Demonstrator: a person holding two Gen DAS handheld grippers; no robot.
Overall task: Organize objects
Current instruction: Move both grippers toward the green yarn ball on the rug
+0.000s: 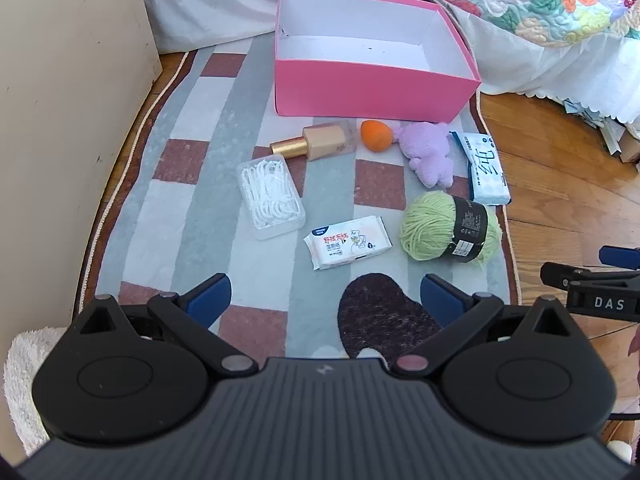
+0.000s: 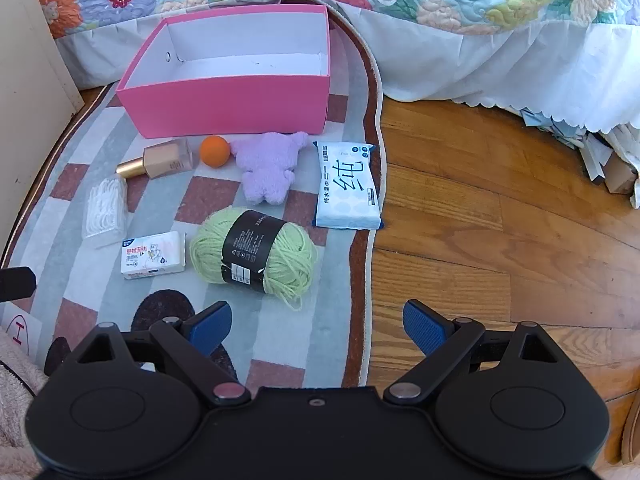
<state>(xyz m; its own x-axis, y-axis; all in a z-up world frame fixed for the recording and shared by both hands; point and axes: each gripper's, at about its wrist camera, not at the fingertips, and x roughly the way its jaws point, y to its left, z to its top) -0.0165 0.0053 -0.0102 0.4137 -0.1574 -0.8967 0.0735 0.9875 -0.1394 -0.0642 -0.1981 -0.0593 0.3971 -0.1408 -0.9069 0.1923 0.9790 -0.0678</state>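
On the rug [image 1: 200, 208], pink box [image 1: 372, 88] (nothing inside), floss-pick case [image 1: 272, 196].

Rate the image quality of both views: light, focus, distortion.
Left wrist: bright daylight, sharp on the yarn; fisheye bows the pink box and rug edges. Right wrist: sunlight glares on the wood floor; the box is sharp, the frame corners dark.

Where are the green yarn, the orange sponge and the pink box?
green yarn [image 2: 256, 250]: right wrist view, on its black label.
orange sponge [image 2: 215, 151]: right wrist view, its middle.
pink box [image 1: 372, 90]: left wrist view, front wall.
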